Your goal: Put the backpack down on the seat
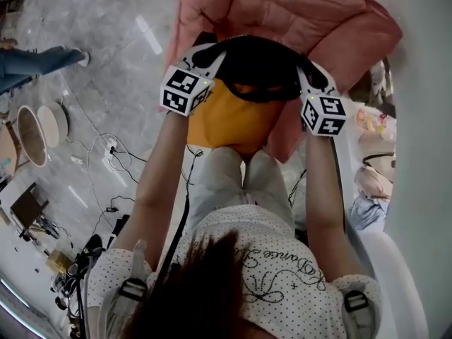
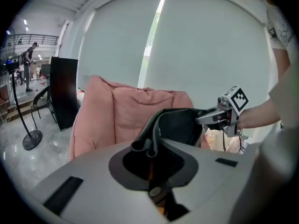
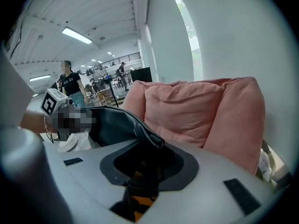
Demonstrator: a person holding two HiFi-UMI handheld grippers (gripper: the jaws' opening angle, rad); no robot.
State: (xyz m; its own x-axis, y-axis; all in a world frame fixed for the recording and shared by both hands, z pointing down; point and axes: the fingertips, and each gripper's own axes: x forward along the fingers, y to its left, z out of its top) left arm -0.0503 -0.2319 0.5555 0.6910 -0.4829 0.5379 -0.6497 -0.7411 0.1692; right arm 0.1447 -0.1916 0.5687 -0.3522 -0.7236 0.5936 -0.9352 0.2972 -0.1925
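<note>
An orange backpack (image 1: 229, 115) with a black top edge (image 1: 258, 66) hangs in front of my knees, just short of the pink cushioned seat (image 1: 282, 13). My left gripper (image 1: 206, 58) is shut on the left end of that black top edge, and my right gripper (image 1: 307, 69) is shut on its right end. In the left gripper view a folded black strap (image 2: 154, 129) runs into the left gripper (image 2: 148, 149), with the right gripper (image 2: 212, 118) across from it. In the right gripper view black fabric (image 3: 119, 122) enters the right gripper (image 3: 145, 164). The pink seat (image 3: 196, 111) stands just behind.
Cables (image 1: 106, 154) trail over the grey floor at left, beside two round baskets (image 1: 32, 136) and a person's jeans leg (image 1: 35, 62). A white wall (image 1: 424, 83) closes the right side. A black chair (image 2: 63, 92) and a floor stand (image 2: 30, 139) are left of the seat.
</note>
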